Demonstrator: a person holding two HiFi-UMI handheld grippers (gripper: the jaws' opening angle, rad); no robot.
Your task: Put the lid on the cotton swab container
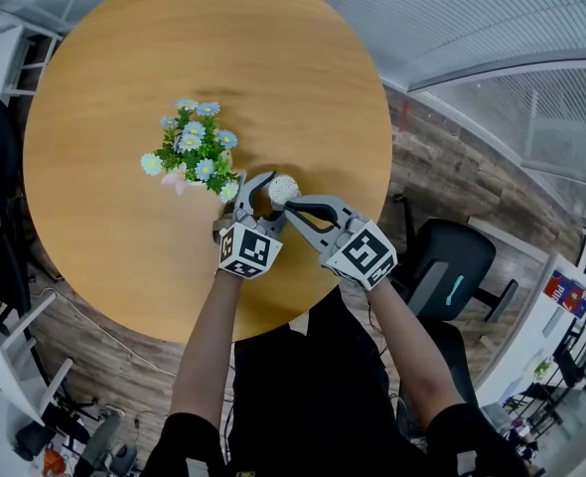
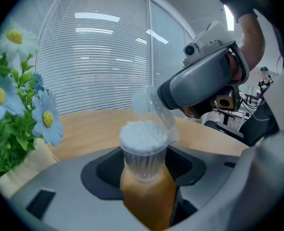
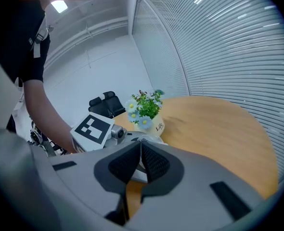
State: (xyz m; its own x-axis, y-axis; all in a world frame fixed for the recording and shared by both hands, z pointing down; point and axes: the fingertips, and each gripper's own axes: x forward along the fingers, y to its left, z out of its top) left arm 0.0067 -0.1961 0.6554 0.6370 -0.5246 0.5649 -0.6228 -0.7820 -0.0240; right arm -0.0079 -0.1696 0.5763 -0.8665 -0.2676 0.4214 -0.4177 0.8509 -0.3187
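Two grips to mind: your left gripper clamped on the cotton swab container, your right gripper seemingly pinching the tilted lid, so level it squarely before you press.

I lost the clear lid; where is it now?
In the left gripper view, the lid tilts over the right rim of the cotton swab container, pinched by the right gripper.
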